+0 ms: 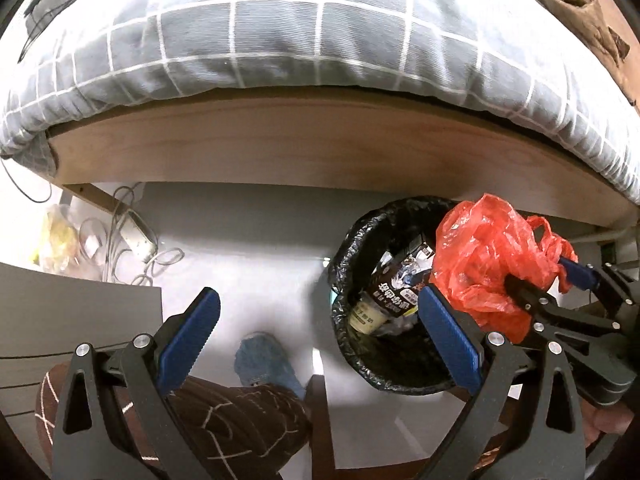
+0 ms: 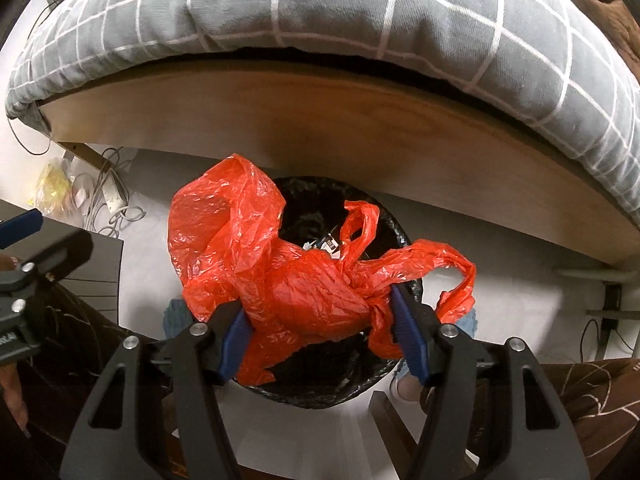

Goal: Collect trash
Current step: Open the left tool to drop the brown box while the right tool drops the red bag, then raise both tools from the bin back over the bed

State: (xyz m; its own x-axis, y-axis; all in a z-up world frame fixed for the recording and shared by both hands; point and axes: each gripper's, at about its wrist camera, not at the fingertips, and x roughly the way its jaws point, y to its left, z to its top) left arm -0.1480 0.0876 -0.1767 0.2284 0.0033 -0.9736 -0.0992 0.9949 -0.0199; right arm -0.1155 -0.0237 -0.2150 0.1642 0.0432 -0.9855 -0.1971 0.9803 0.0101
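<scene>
Item: red plastic bag, crumpled, pinched between the pads of the right hand-held gripper, which is closed partway onto the bunched film; the bag hangs directly ahead of the fingers, over the mouth of the black-lined waste bin. Loose handles trail off to the right of the gripper, past the bin rim. Bin contents, seen ahead and right of the left hand-held gripper: a dark drink carton with white Chinese lettering, not legible, no brand made out. Left hand-held gripper: wide open, empty, beside the bin. Beyond: wooden bed frame, grey checked bedding, floor, cables and power strip far left. Risk, judged: light film may snag on a pad or drift outside the rim on release, the trailing handles draping over the edge.
</scene>
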